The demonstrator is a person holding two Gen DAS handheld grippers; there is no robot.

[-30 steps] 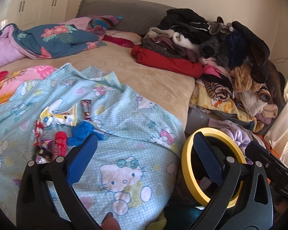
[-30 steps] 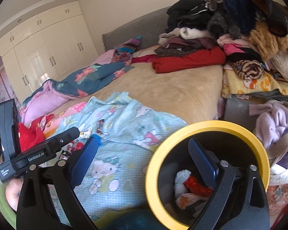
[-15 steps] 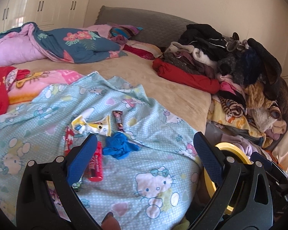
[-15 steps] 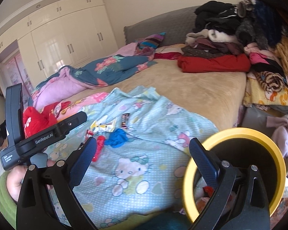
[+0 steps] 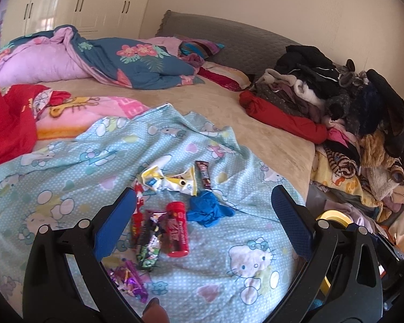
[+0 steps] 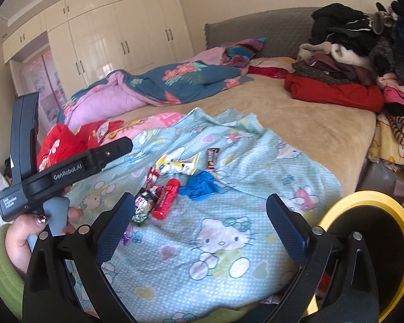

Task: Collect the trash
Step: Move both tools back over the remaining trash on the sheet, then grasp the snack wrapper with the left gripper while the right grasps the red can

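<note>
Several wrappers lie heaped on the bed's blue sheet. Both tools, left and right, hang spread and empty; next, pinch one and carry it to the bin.

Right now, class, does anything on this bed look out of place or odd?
Yes. Litter lies scattered on the light blue cartoon sheet: a red tube, a crumpled blue glove, a torn yellow wrapper, a brown candy bar wrapper and dark snack packets. It belongs in the yellow-rimmed bin beside the bed.
</note>
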